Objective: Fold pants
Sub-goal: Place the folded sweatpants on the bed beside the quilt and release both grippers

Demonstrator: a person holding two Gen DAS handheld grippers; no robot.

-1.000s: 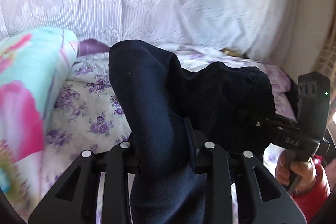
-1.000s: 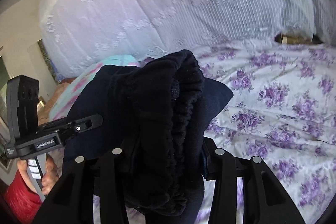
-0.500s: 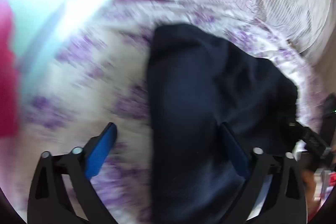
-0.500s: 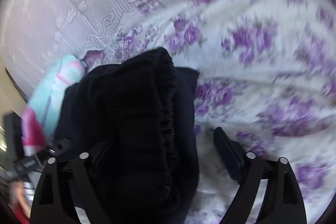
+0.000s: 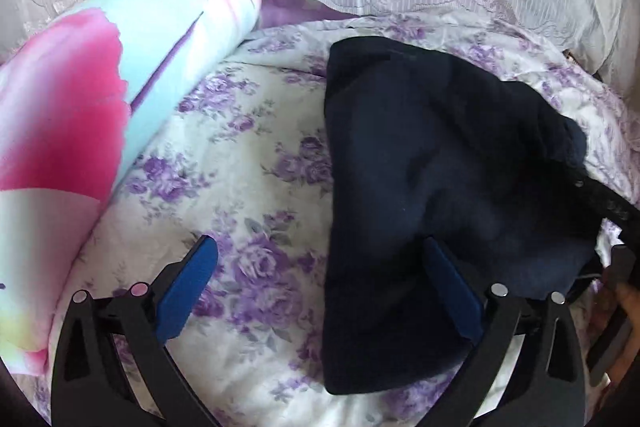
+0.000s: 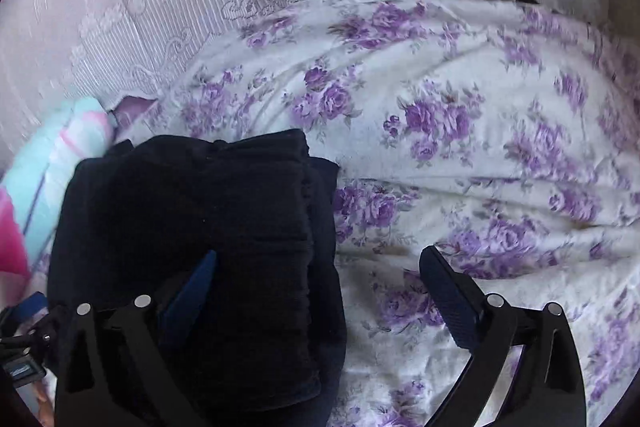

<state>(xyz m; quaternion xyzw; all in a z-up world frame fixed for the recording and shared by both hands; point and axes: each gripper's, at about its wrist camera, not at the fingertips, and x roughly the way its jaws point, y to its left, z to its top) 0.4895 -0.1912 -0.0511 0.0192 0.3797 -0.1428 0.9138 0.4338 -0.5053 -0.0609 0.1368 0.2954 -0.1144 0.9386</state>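
Left wrist view: the left gripper point(image 5: 320, 291), clamped on the dark navy fleece pants point(image 5: 420, 187) a second ago, now gapes; the right gripper point(image 6: 316, 291) has let go too, so the bundle lies folded on the purple-flowered bedsheet point(image 6: 460, 155)

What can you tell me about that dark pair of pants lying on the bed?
The pants are dark navy, of soft, fleecy-looking cloth, folded into a thick bundle lying flat on the purple-flowered bedsheet. The ribbed, gathered waistband lies on top. Both grippers, left gripper and right gripper, hang open over it, with one finger of each above the cloth; neither clamps it.
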